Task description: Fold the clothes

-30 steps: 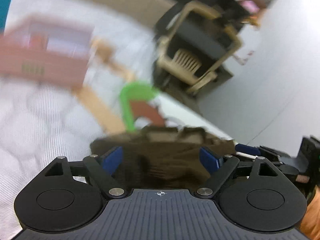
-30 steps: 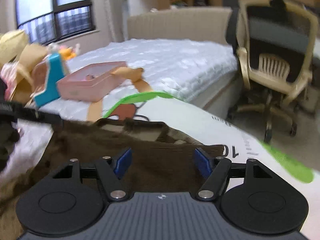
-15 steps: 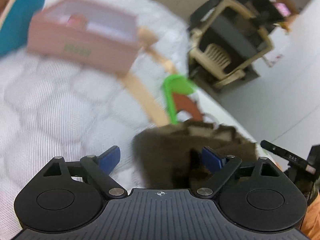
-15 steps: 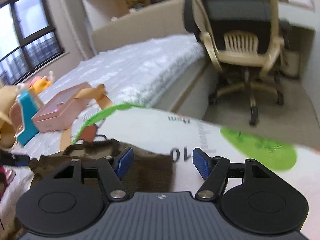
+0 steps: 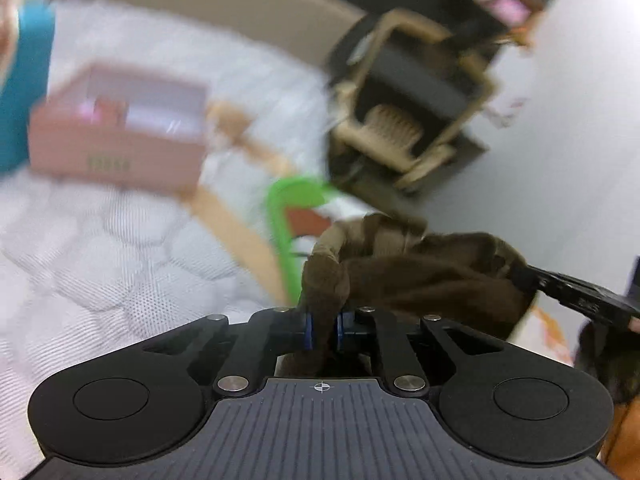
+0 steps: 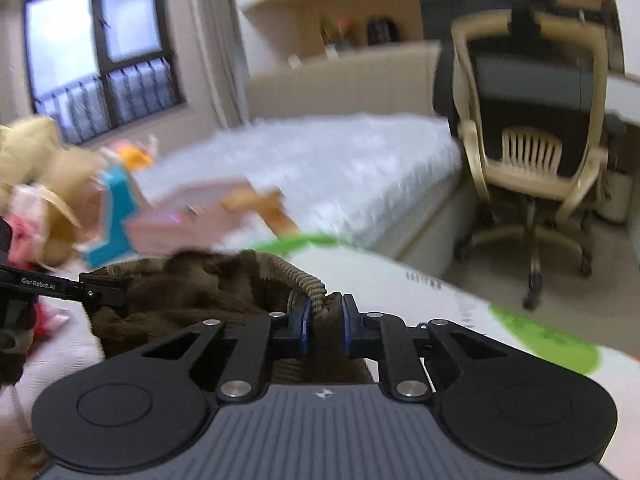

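Garment: brown knit piece [image 5: 420, 280], bunched up and held just above the white mat [image 6: 420, 292] at the bed's near edge; exact type hard to call, sweater maybe.
Hidden bits: lower part of the fabric drops behind both gripper bodies, so overall shape stays unknown; ribbed edge [image 6: 308, 280] shows only from the right wrist view.
Blur: both views smeared, left one worse; pink box [image 5: 116, 128] label unreadable, print on the mat unreadable too.
Cut off: teal thing [image 5: 20, 80] clipped by the left frame edge; plush pile [image 6: 36, 184] at far left too mushy to sort out.
Count: one garment, two grippers, one pink box, one office chair [image 6: 536, 128], one bed [image 6: 320, 160], one window [image 6: 100, 52].
Left gripper [image 5: 323, 326]: jaws pressed nearly together, pinching a fold of brown cloth right between the blue pads [image 5: 307, 326]; cloth rises from there and stretches off to the right.
Right gripper [image 6: 324, 320]: jaws pinching the ribbed edge, fabric squeezed between the pads and spilling out to the left.
Cross view: each gripper's black fingers show up in the other camera, clamped on the opposite end of the same cloth, at far right in the left view and far left in the right view.
Mat: white with green curved stripe [image 5: 292, 196], lying under the garment.
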`<action>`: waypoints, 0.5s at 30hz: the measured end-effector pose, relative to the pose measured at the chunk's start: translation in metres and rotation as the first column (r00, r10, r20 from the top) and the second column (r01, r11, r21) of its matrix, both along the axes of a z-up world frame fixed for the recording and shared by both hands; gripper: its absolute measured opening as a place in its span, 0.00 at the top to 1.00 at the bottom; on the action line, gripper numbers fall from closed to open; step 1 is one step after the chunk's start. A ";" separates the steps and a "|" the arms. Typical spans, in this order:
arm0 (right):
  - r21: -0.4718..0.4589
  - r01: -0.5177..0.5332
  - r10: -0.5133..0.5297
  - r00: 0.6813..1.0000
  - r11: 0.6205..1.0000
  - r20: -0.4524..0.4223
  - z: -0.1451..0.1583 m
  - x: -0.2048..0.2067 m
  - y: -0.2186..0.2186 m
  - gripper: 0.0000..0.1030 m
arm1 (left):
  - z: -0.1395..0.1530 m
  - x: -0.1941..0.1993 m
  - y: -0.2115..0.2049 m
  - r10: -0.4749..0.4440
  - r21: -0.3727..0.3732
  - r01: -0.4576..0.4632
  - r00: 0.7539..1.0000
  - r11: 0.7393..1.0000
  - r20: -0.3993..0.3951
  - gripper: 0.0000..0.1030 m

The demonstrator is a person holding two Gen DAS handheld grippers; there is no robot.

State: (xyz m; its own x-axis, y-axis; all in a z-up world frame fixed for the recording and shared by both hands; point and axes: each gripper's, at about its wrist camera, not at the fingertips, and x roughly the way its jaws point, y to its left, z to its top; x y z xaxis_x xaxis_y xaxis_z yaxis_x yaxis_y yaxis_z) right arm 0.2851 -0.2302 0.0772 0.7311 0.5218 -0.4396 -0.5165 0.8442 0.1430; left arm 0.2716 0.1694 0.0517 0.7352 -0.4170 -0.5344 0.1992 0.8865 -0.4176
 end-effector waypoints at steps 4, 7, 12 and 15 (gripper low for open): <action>-0.034 -0.037 0.038 0.998 0.999 0.041 0.010 -0.078 -0.026 0.86 | 0.023 -0.088 -0.021 -0.097 0.061 0.093 0.993 0.994 0.068 0.87; -0.089 -0.052 0.054 0.998 0.995 0.022 -0.003 -0.127 -0.040 0.85 | 0.012 -0.137 -0.037 -0.152 0.107 0.148 0.988 0.983 0.031 0.74; -0.210 -0.070 0.053 0.995 0.975 -0.086 -0.051 -0.176 -0.062 0.59 | -0.033 -0.182 -0.044 -0.236 0.104 0.250 0.963 0.963 -0.130 0.35; -0.179 -0.069 0.047 0.992 0.982 -0.120 -0.058 -0.187 -0.076 0.50 | -0.045 -0.191 -0.031 -0.229 0.012 0.234 0.959 0.972 -0.165 0.21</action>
State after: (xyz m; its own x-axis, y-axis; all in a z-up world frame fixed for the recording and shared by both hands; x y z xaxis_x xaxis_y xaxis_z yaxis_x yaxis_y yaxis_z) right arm 0.0981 -0.3062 0.0193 0.6409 0.4653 -0.6105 -0.5544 0.8307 0.0510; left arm 0.0802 0.1380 0.0068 0.5238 -0.5468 -0.6532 0.3325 0.8372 -0.4342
